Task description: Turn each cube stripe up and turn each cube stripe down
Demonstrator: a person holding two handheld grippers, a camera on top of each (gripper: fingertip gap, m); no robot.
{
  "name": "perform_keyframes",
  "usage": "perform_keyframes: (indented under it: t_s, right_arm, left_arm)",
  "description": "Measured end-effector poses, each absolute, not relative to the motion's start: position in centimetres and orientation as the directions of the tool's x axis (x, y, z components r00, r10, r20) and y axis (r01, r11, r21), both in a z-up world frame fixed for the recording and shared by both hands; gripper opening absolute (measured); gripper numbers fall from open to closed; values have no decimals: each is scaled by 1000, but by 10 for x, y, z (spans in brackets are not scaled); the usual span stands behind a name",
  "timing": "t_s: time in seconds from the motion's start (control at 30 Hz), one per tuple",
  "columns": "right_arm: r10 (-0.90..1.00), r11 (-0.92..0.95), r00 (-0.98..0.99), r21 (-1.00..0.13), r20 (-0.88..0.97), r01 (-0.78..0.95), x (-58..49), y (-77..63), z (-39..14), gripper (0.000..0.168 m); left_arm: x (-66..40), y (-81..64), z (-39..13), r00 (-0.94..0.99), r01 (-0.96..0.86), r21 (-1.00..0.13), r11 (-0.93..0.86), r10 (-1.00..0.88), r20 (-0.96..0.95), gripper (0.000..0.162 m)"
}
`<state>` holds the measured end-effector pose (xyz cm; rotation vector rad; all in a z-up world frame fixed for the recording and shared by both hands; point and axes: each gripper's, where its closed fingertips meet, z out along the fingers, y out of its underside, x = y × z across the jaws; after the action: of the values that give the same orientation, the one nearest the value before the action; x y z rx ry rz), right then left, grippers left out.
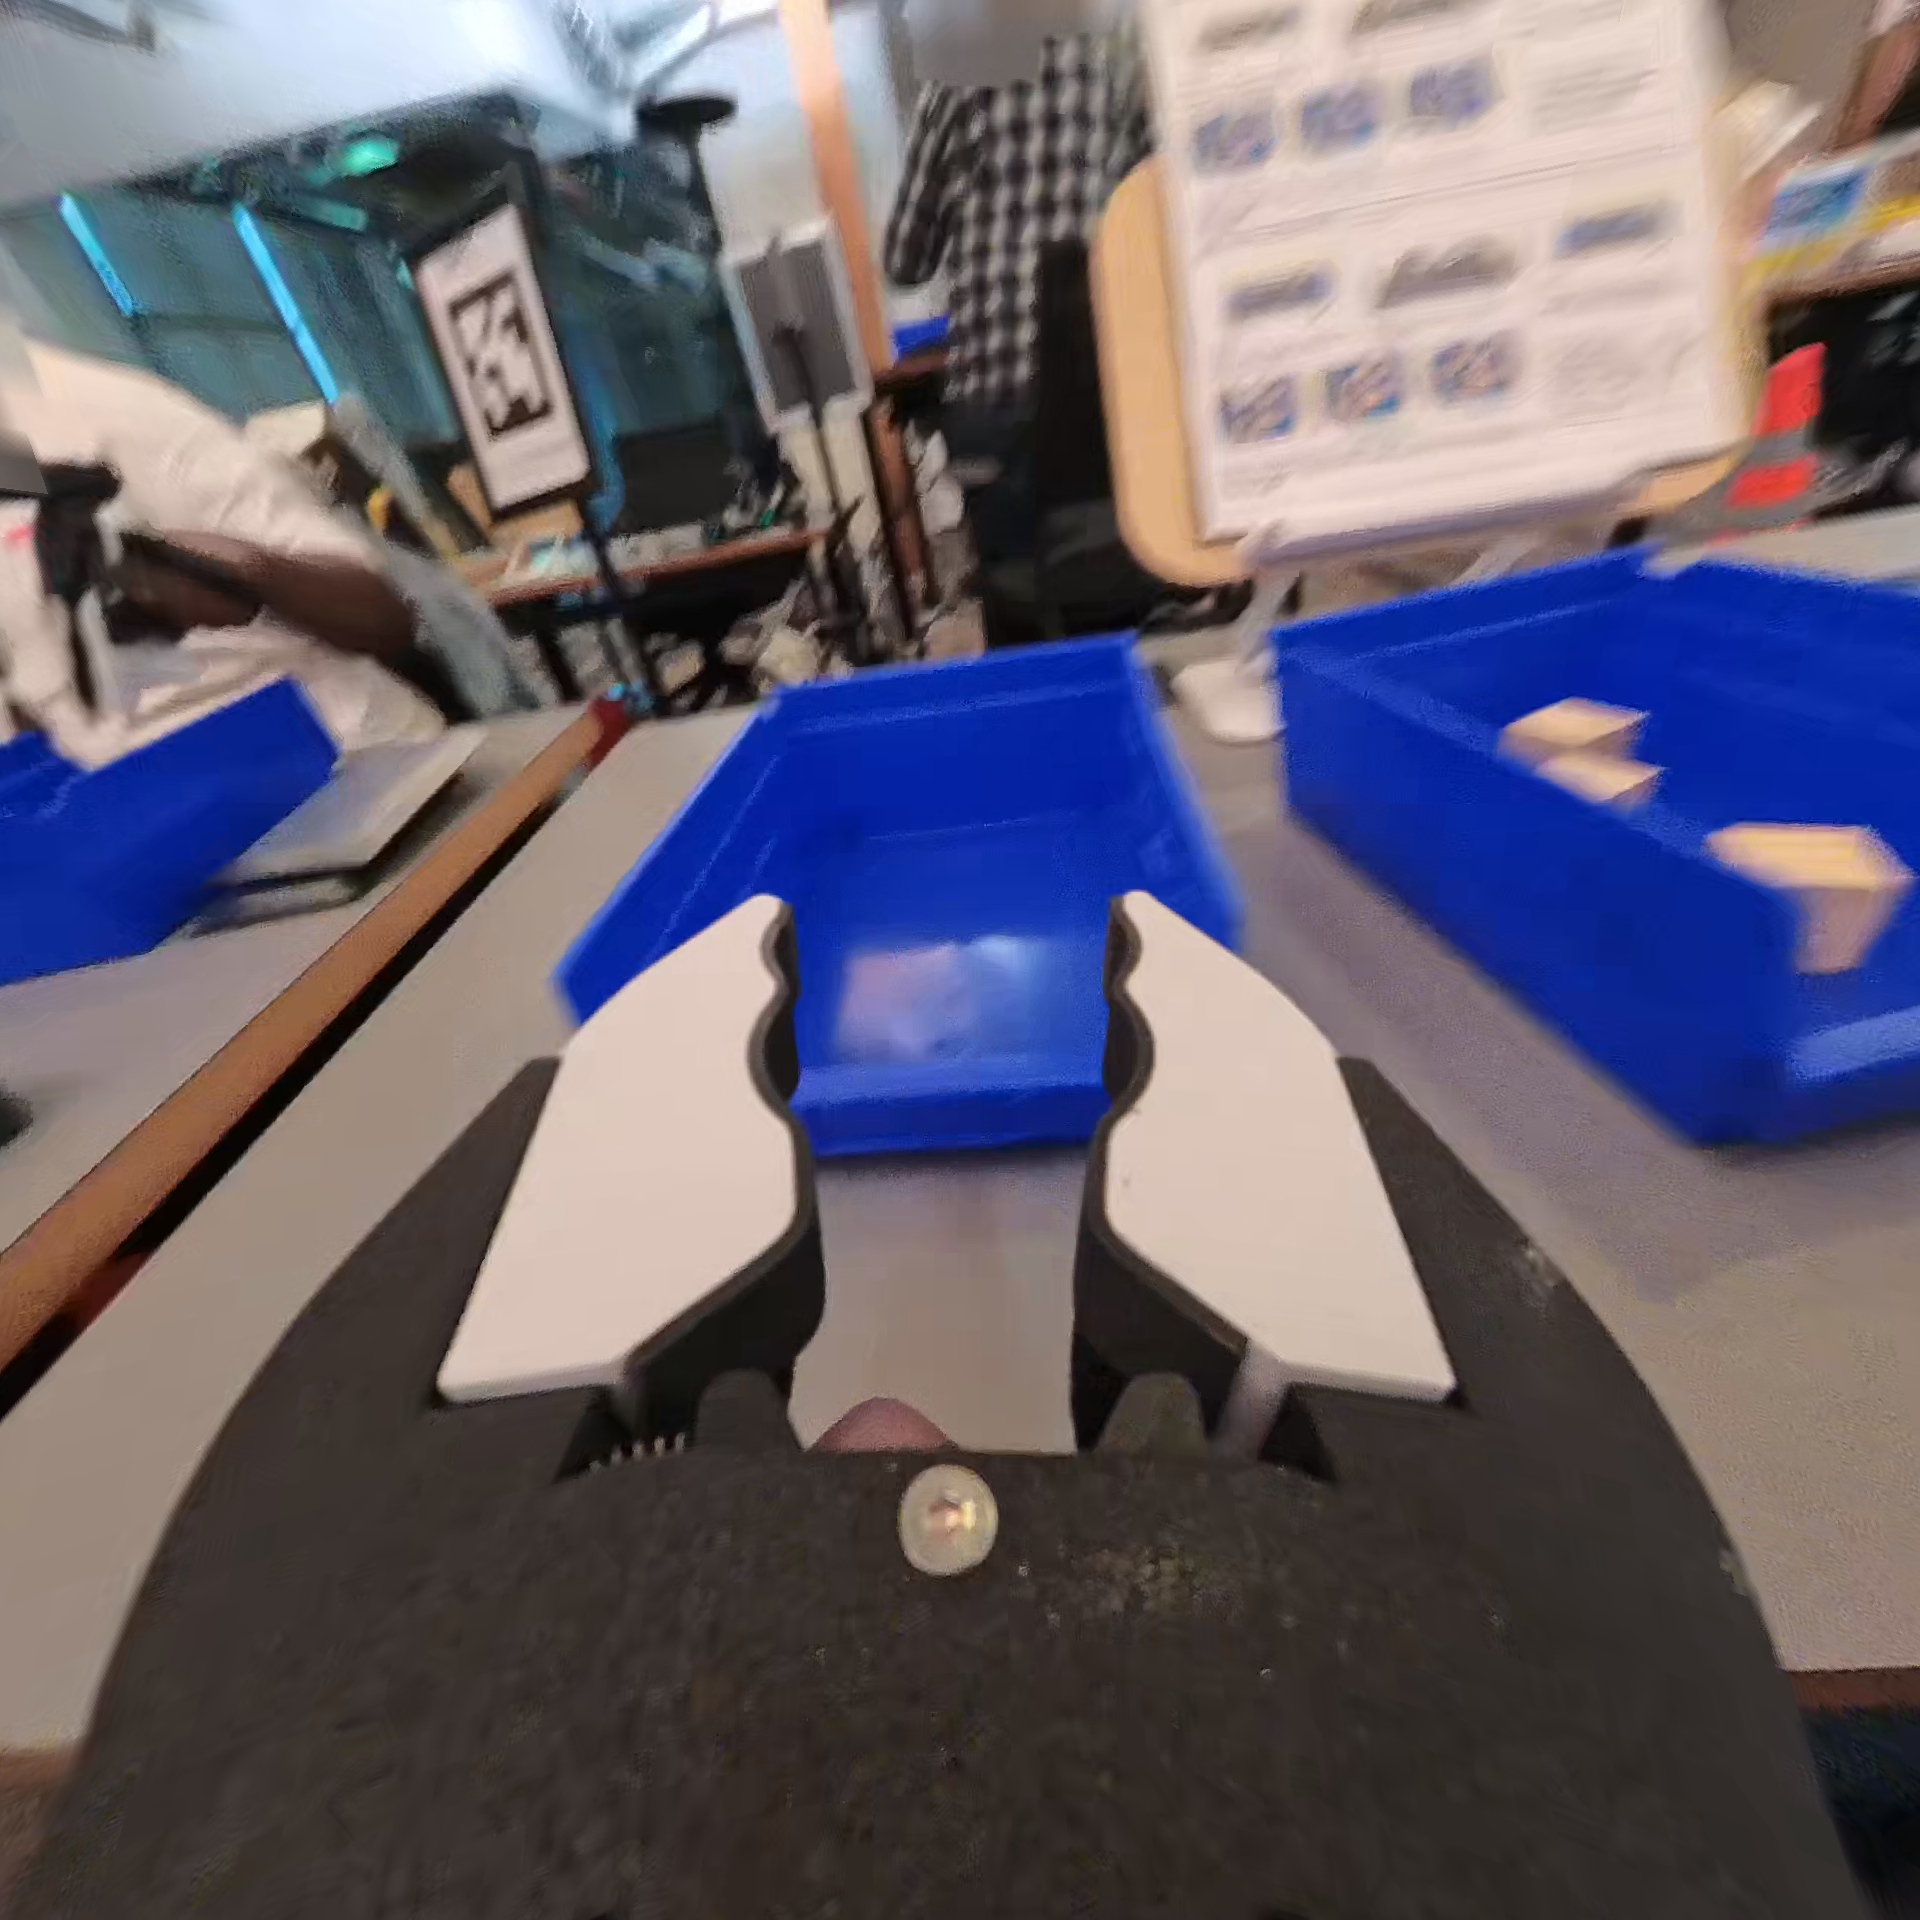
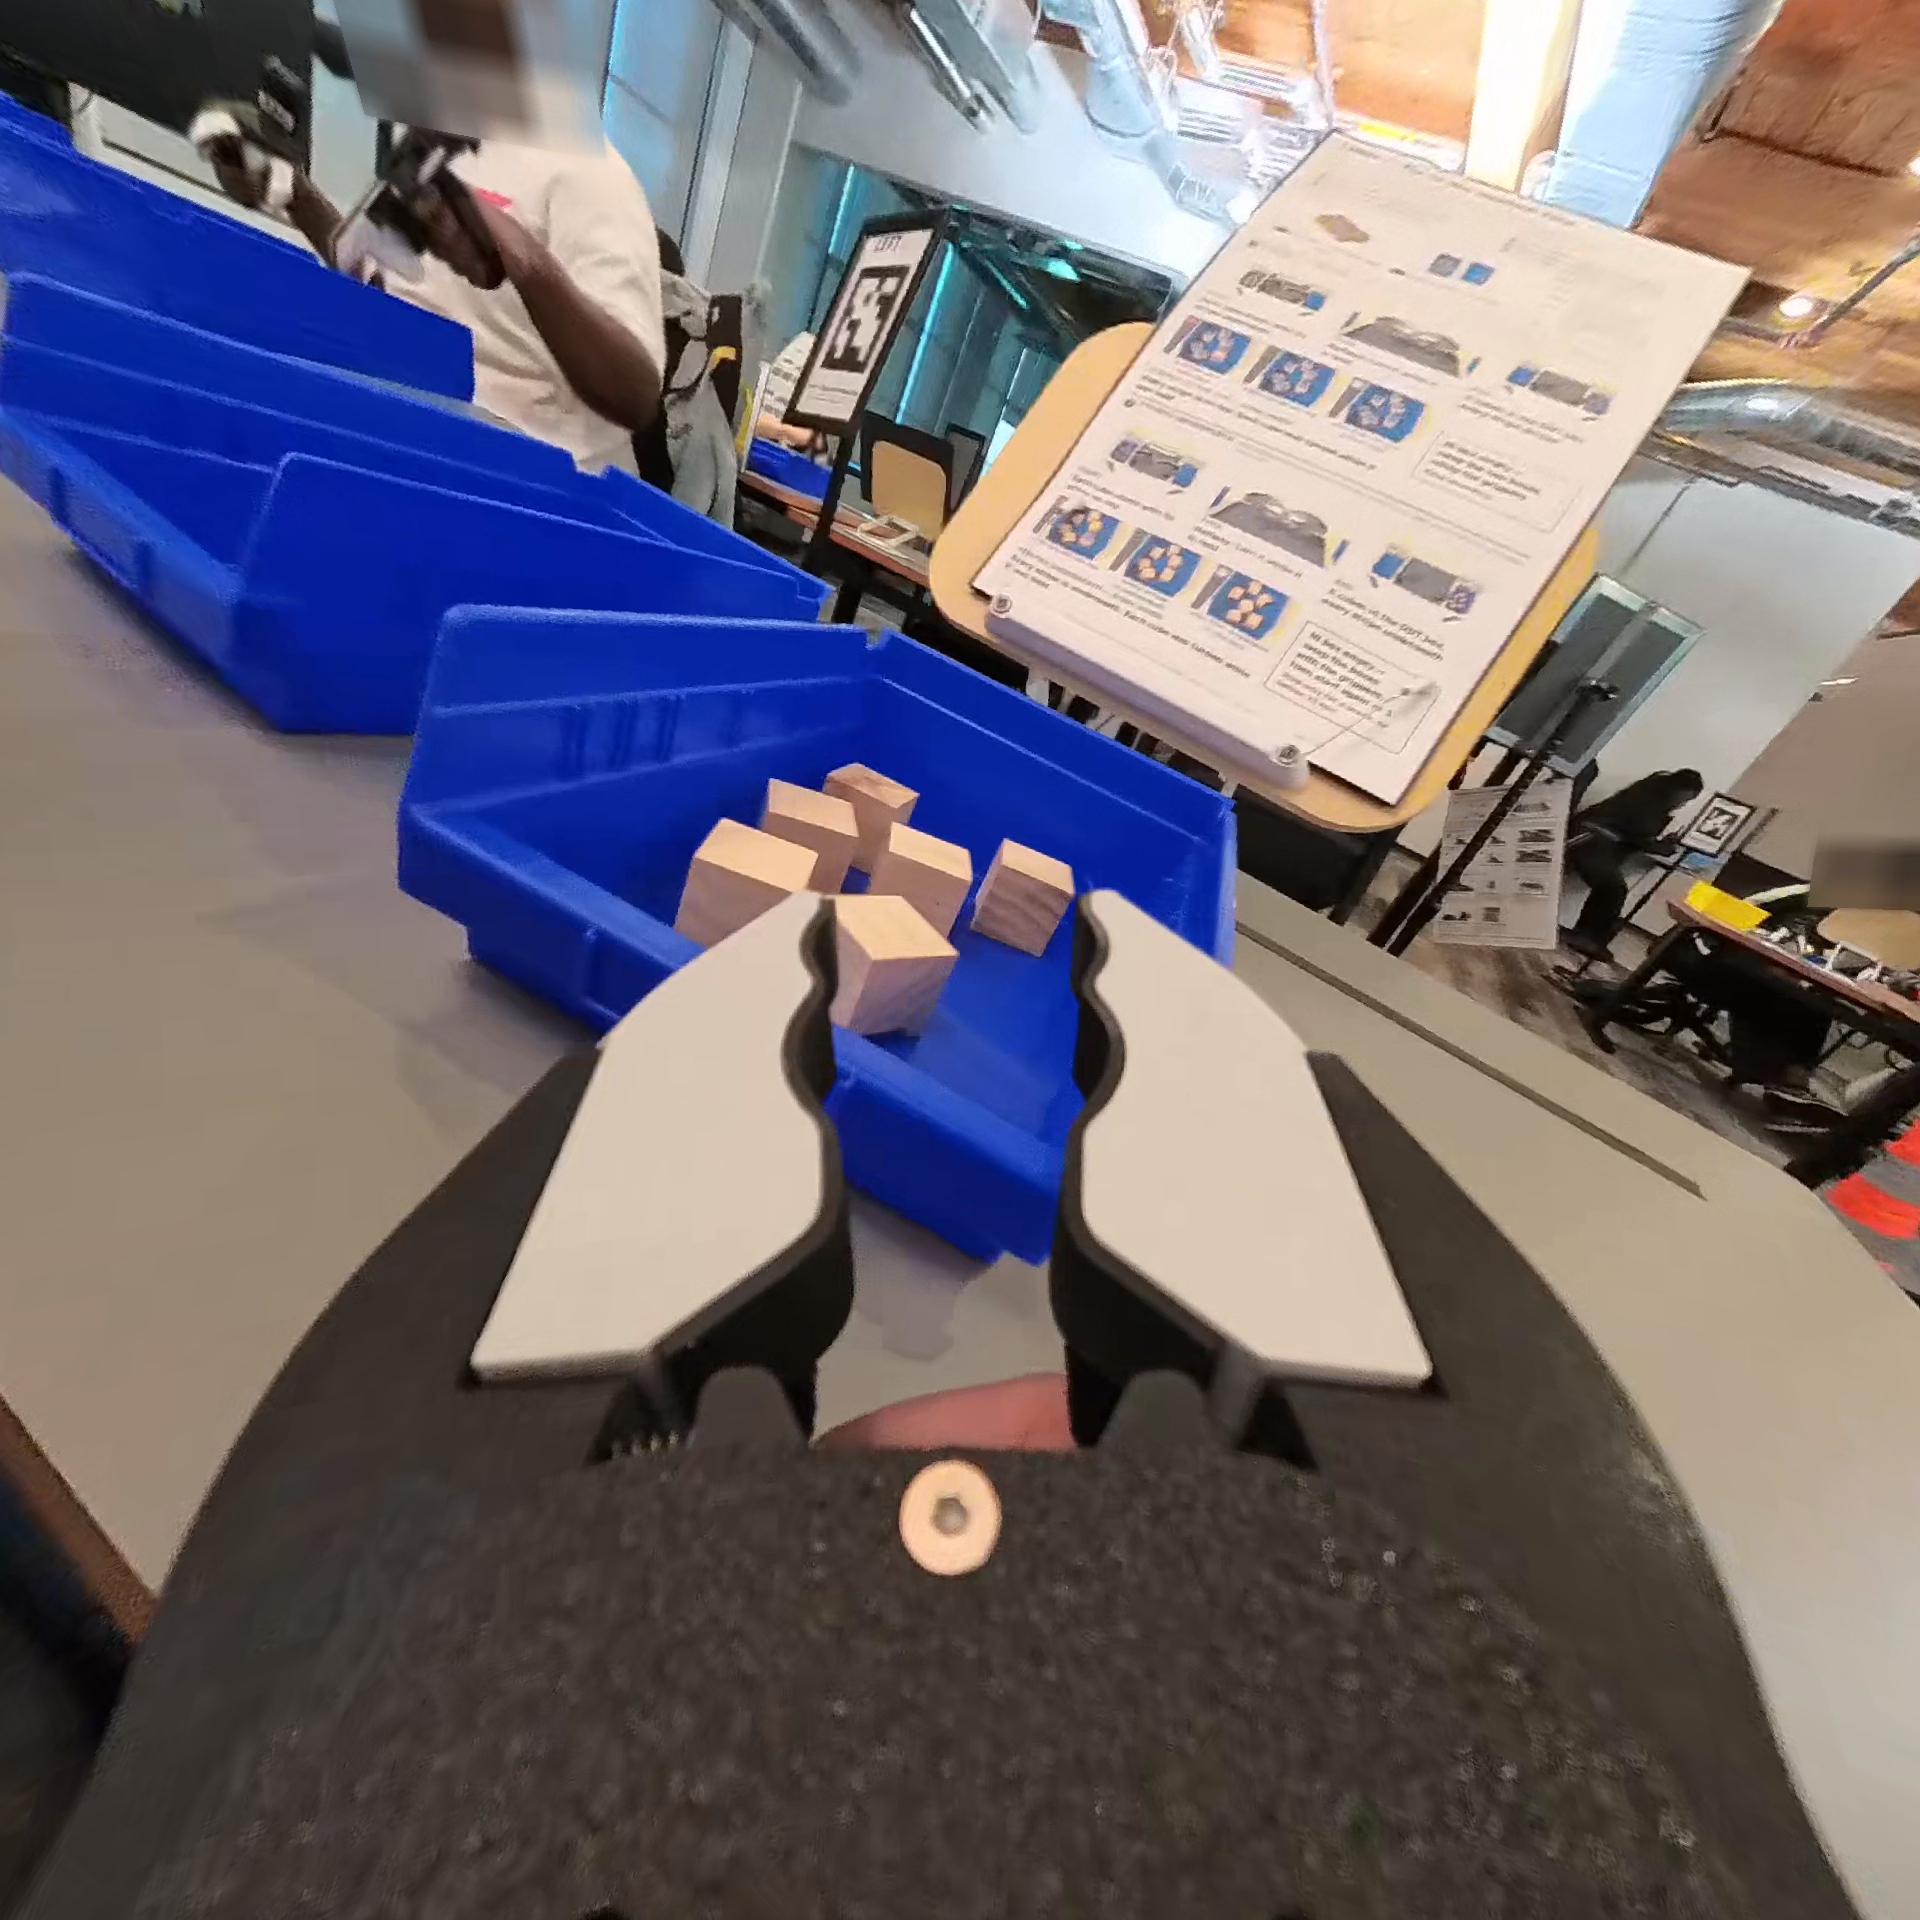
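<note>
The left gripper (image 1: 951,935) hangs above the grey table (image 1: 312,1247) with its fingers spread apart and nothing between them; it points at the near wall of a blue bin (image 1: 935,1122) that looks bare inside. The right gripper (image 2: 951,940) is likewise spread wide and holds nothing, poised over the front edge of a second blue bin (image 2: 935,1164). Six wooden cubes (image 2: 894,971) sit clustered in that bin, the nearest just beyond the left fingertip; no stripe shows on any visible face. Behind the bins stands an instruction sheet (image 2: 1351,468) on a tilted board. Farther back, a person (image 2: 561,281) in a white shirt stands at another table.
</note>
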<state>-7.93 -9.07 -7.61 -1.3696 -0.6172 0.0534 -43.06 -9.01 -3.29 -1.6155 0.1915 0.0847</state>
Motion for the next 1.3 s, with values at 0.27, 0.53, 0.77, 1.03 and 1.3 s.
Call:
perform_keyframes:
  t_s: [0.27, 0.53, 0.77, 1.03, 1.3]
  right_arm:
    - [423, 167, 824, -926, 377, 339, -99, -97, -84, 43]
    - [530, 51, 827, -981, 187, 190, -112, -108, -87, 52]
    - [667, -40, 740, -988, 87, 153, -169, -128, -97, 49]
    - [716, -181, 698, -972, -26, 149, -280, -134, -106, 48]
    - [663, -282, 745, -948, -80, 149, -349, -84, -119, 42]
  left_arm:
    - [-541, -6, -101, 999, 37, -936, -349, -11, 44, 63]
    - [-554, 53, -117, 996, 48, -907, -418, -52, 76, 40]
    - [-542, 4, -116, 988, 141, -905, -401, 2, 153, 4]
    - [-528, -97, -116, 972, 182, -919, -350, 202, 116, 7]
    - [-516, -146, -115, 975, 185, -925, -333, 181, 130, 8]
